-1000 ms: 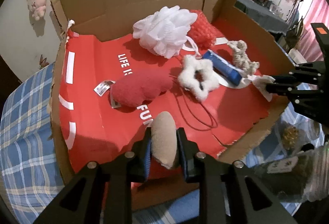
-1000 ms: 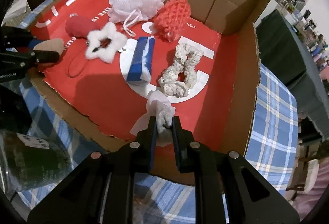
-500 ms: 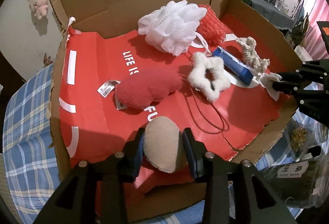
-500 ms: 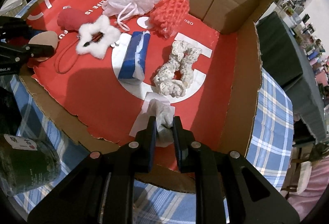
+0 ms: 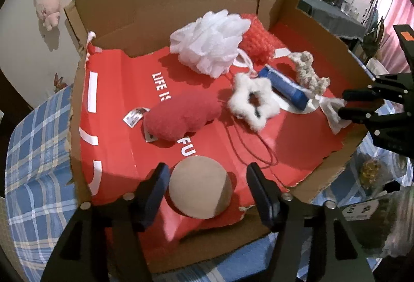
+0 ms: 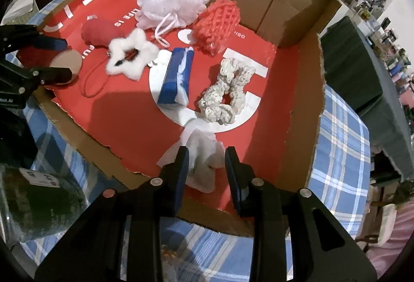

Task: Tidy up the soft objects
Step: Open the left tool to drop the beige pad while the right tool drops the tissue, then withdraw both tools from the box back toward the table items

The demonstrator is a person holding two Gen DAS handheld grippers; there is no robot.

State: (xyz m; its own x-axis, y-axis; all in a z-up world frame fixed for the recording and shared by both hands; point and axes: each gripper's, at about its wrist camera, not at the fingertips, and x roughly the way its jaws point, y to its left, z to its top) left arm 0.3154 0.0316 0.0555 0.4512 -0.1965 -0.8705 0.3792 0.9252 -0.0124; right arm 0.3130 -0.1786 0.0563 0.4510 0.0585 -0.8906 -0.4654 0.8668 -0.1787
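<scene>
The tan puff [image 5: 199, 188] is being released by the opened left gripper [image 5: 207, 188] at the box's [image 5: 181, 2] near edge; the white cloth [image 6: 204, 155] is likewise freed by the opening right gripper [image 6: 207, 165]; both withdrawals are needed next.

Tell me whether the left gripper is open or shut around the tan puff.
Open. The left gripper has just been opening; the tan puff lies between its jaws on the red liner, with a clear gap on each side.

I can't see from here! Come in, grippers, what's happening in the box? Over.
Left gripper just opened, tan puff loose between jaws. Right gripper just opening, white cloth between jaws, unpinched. Both lie in box. Nothing blocking.
</scene>
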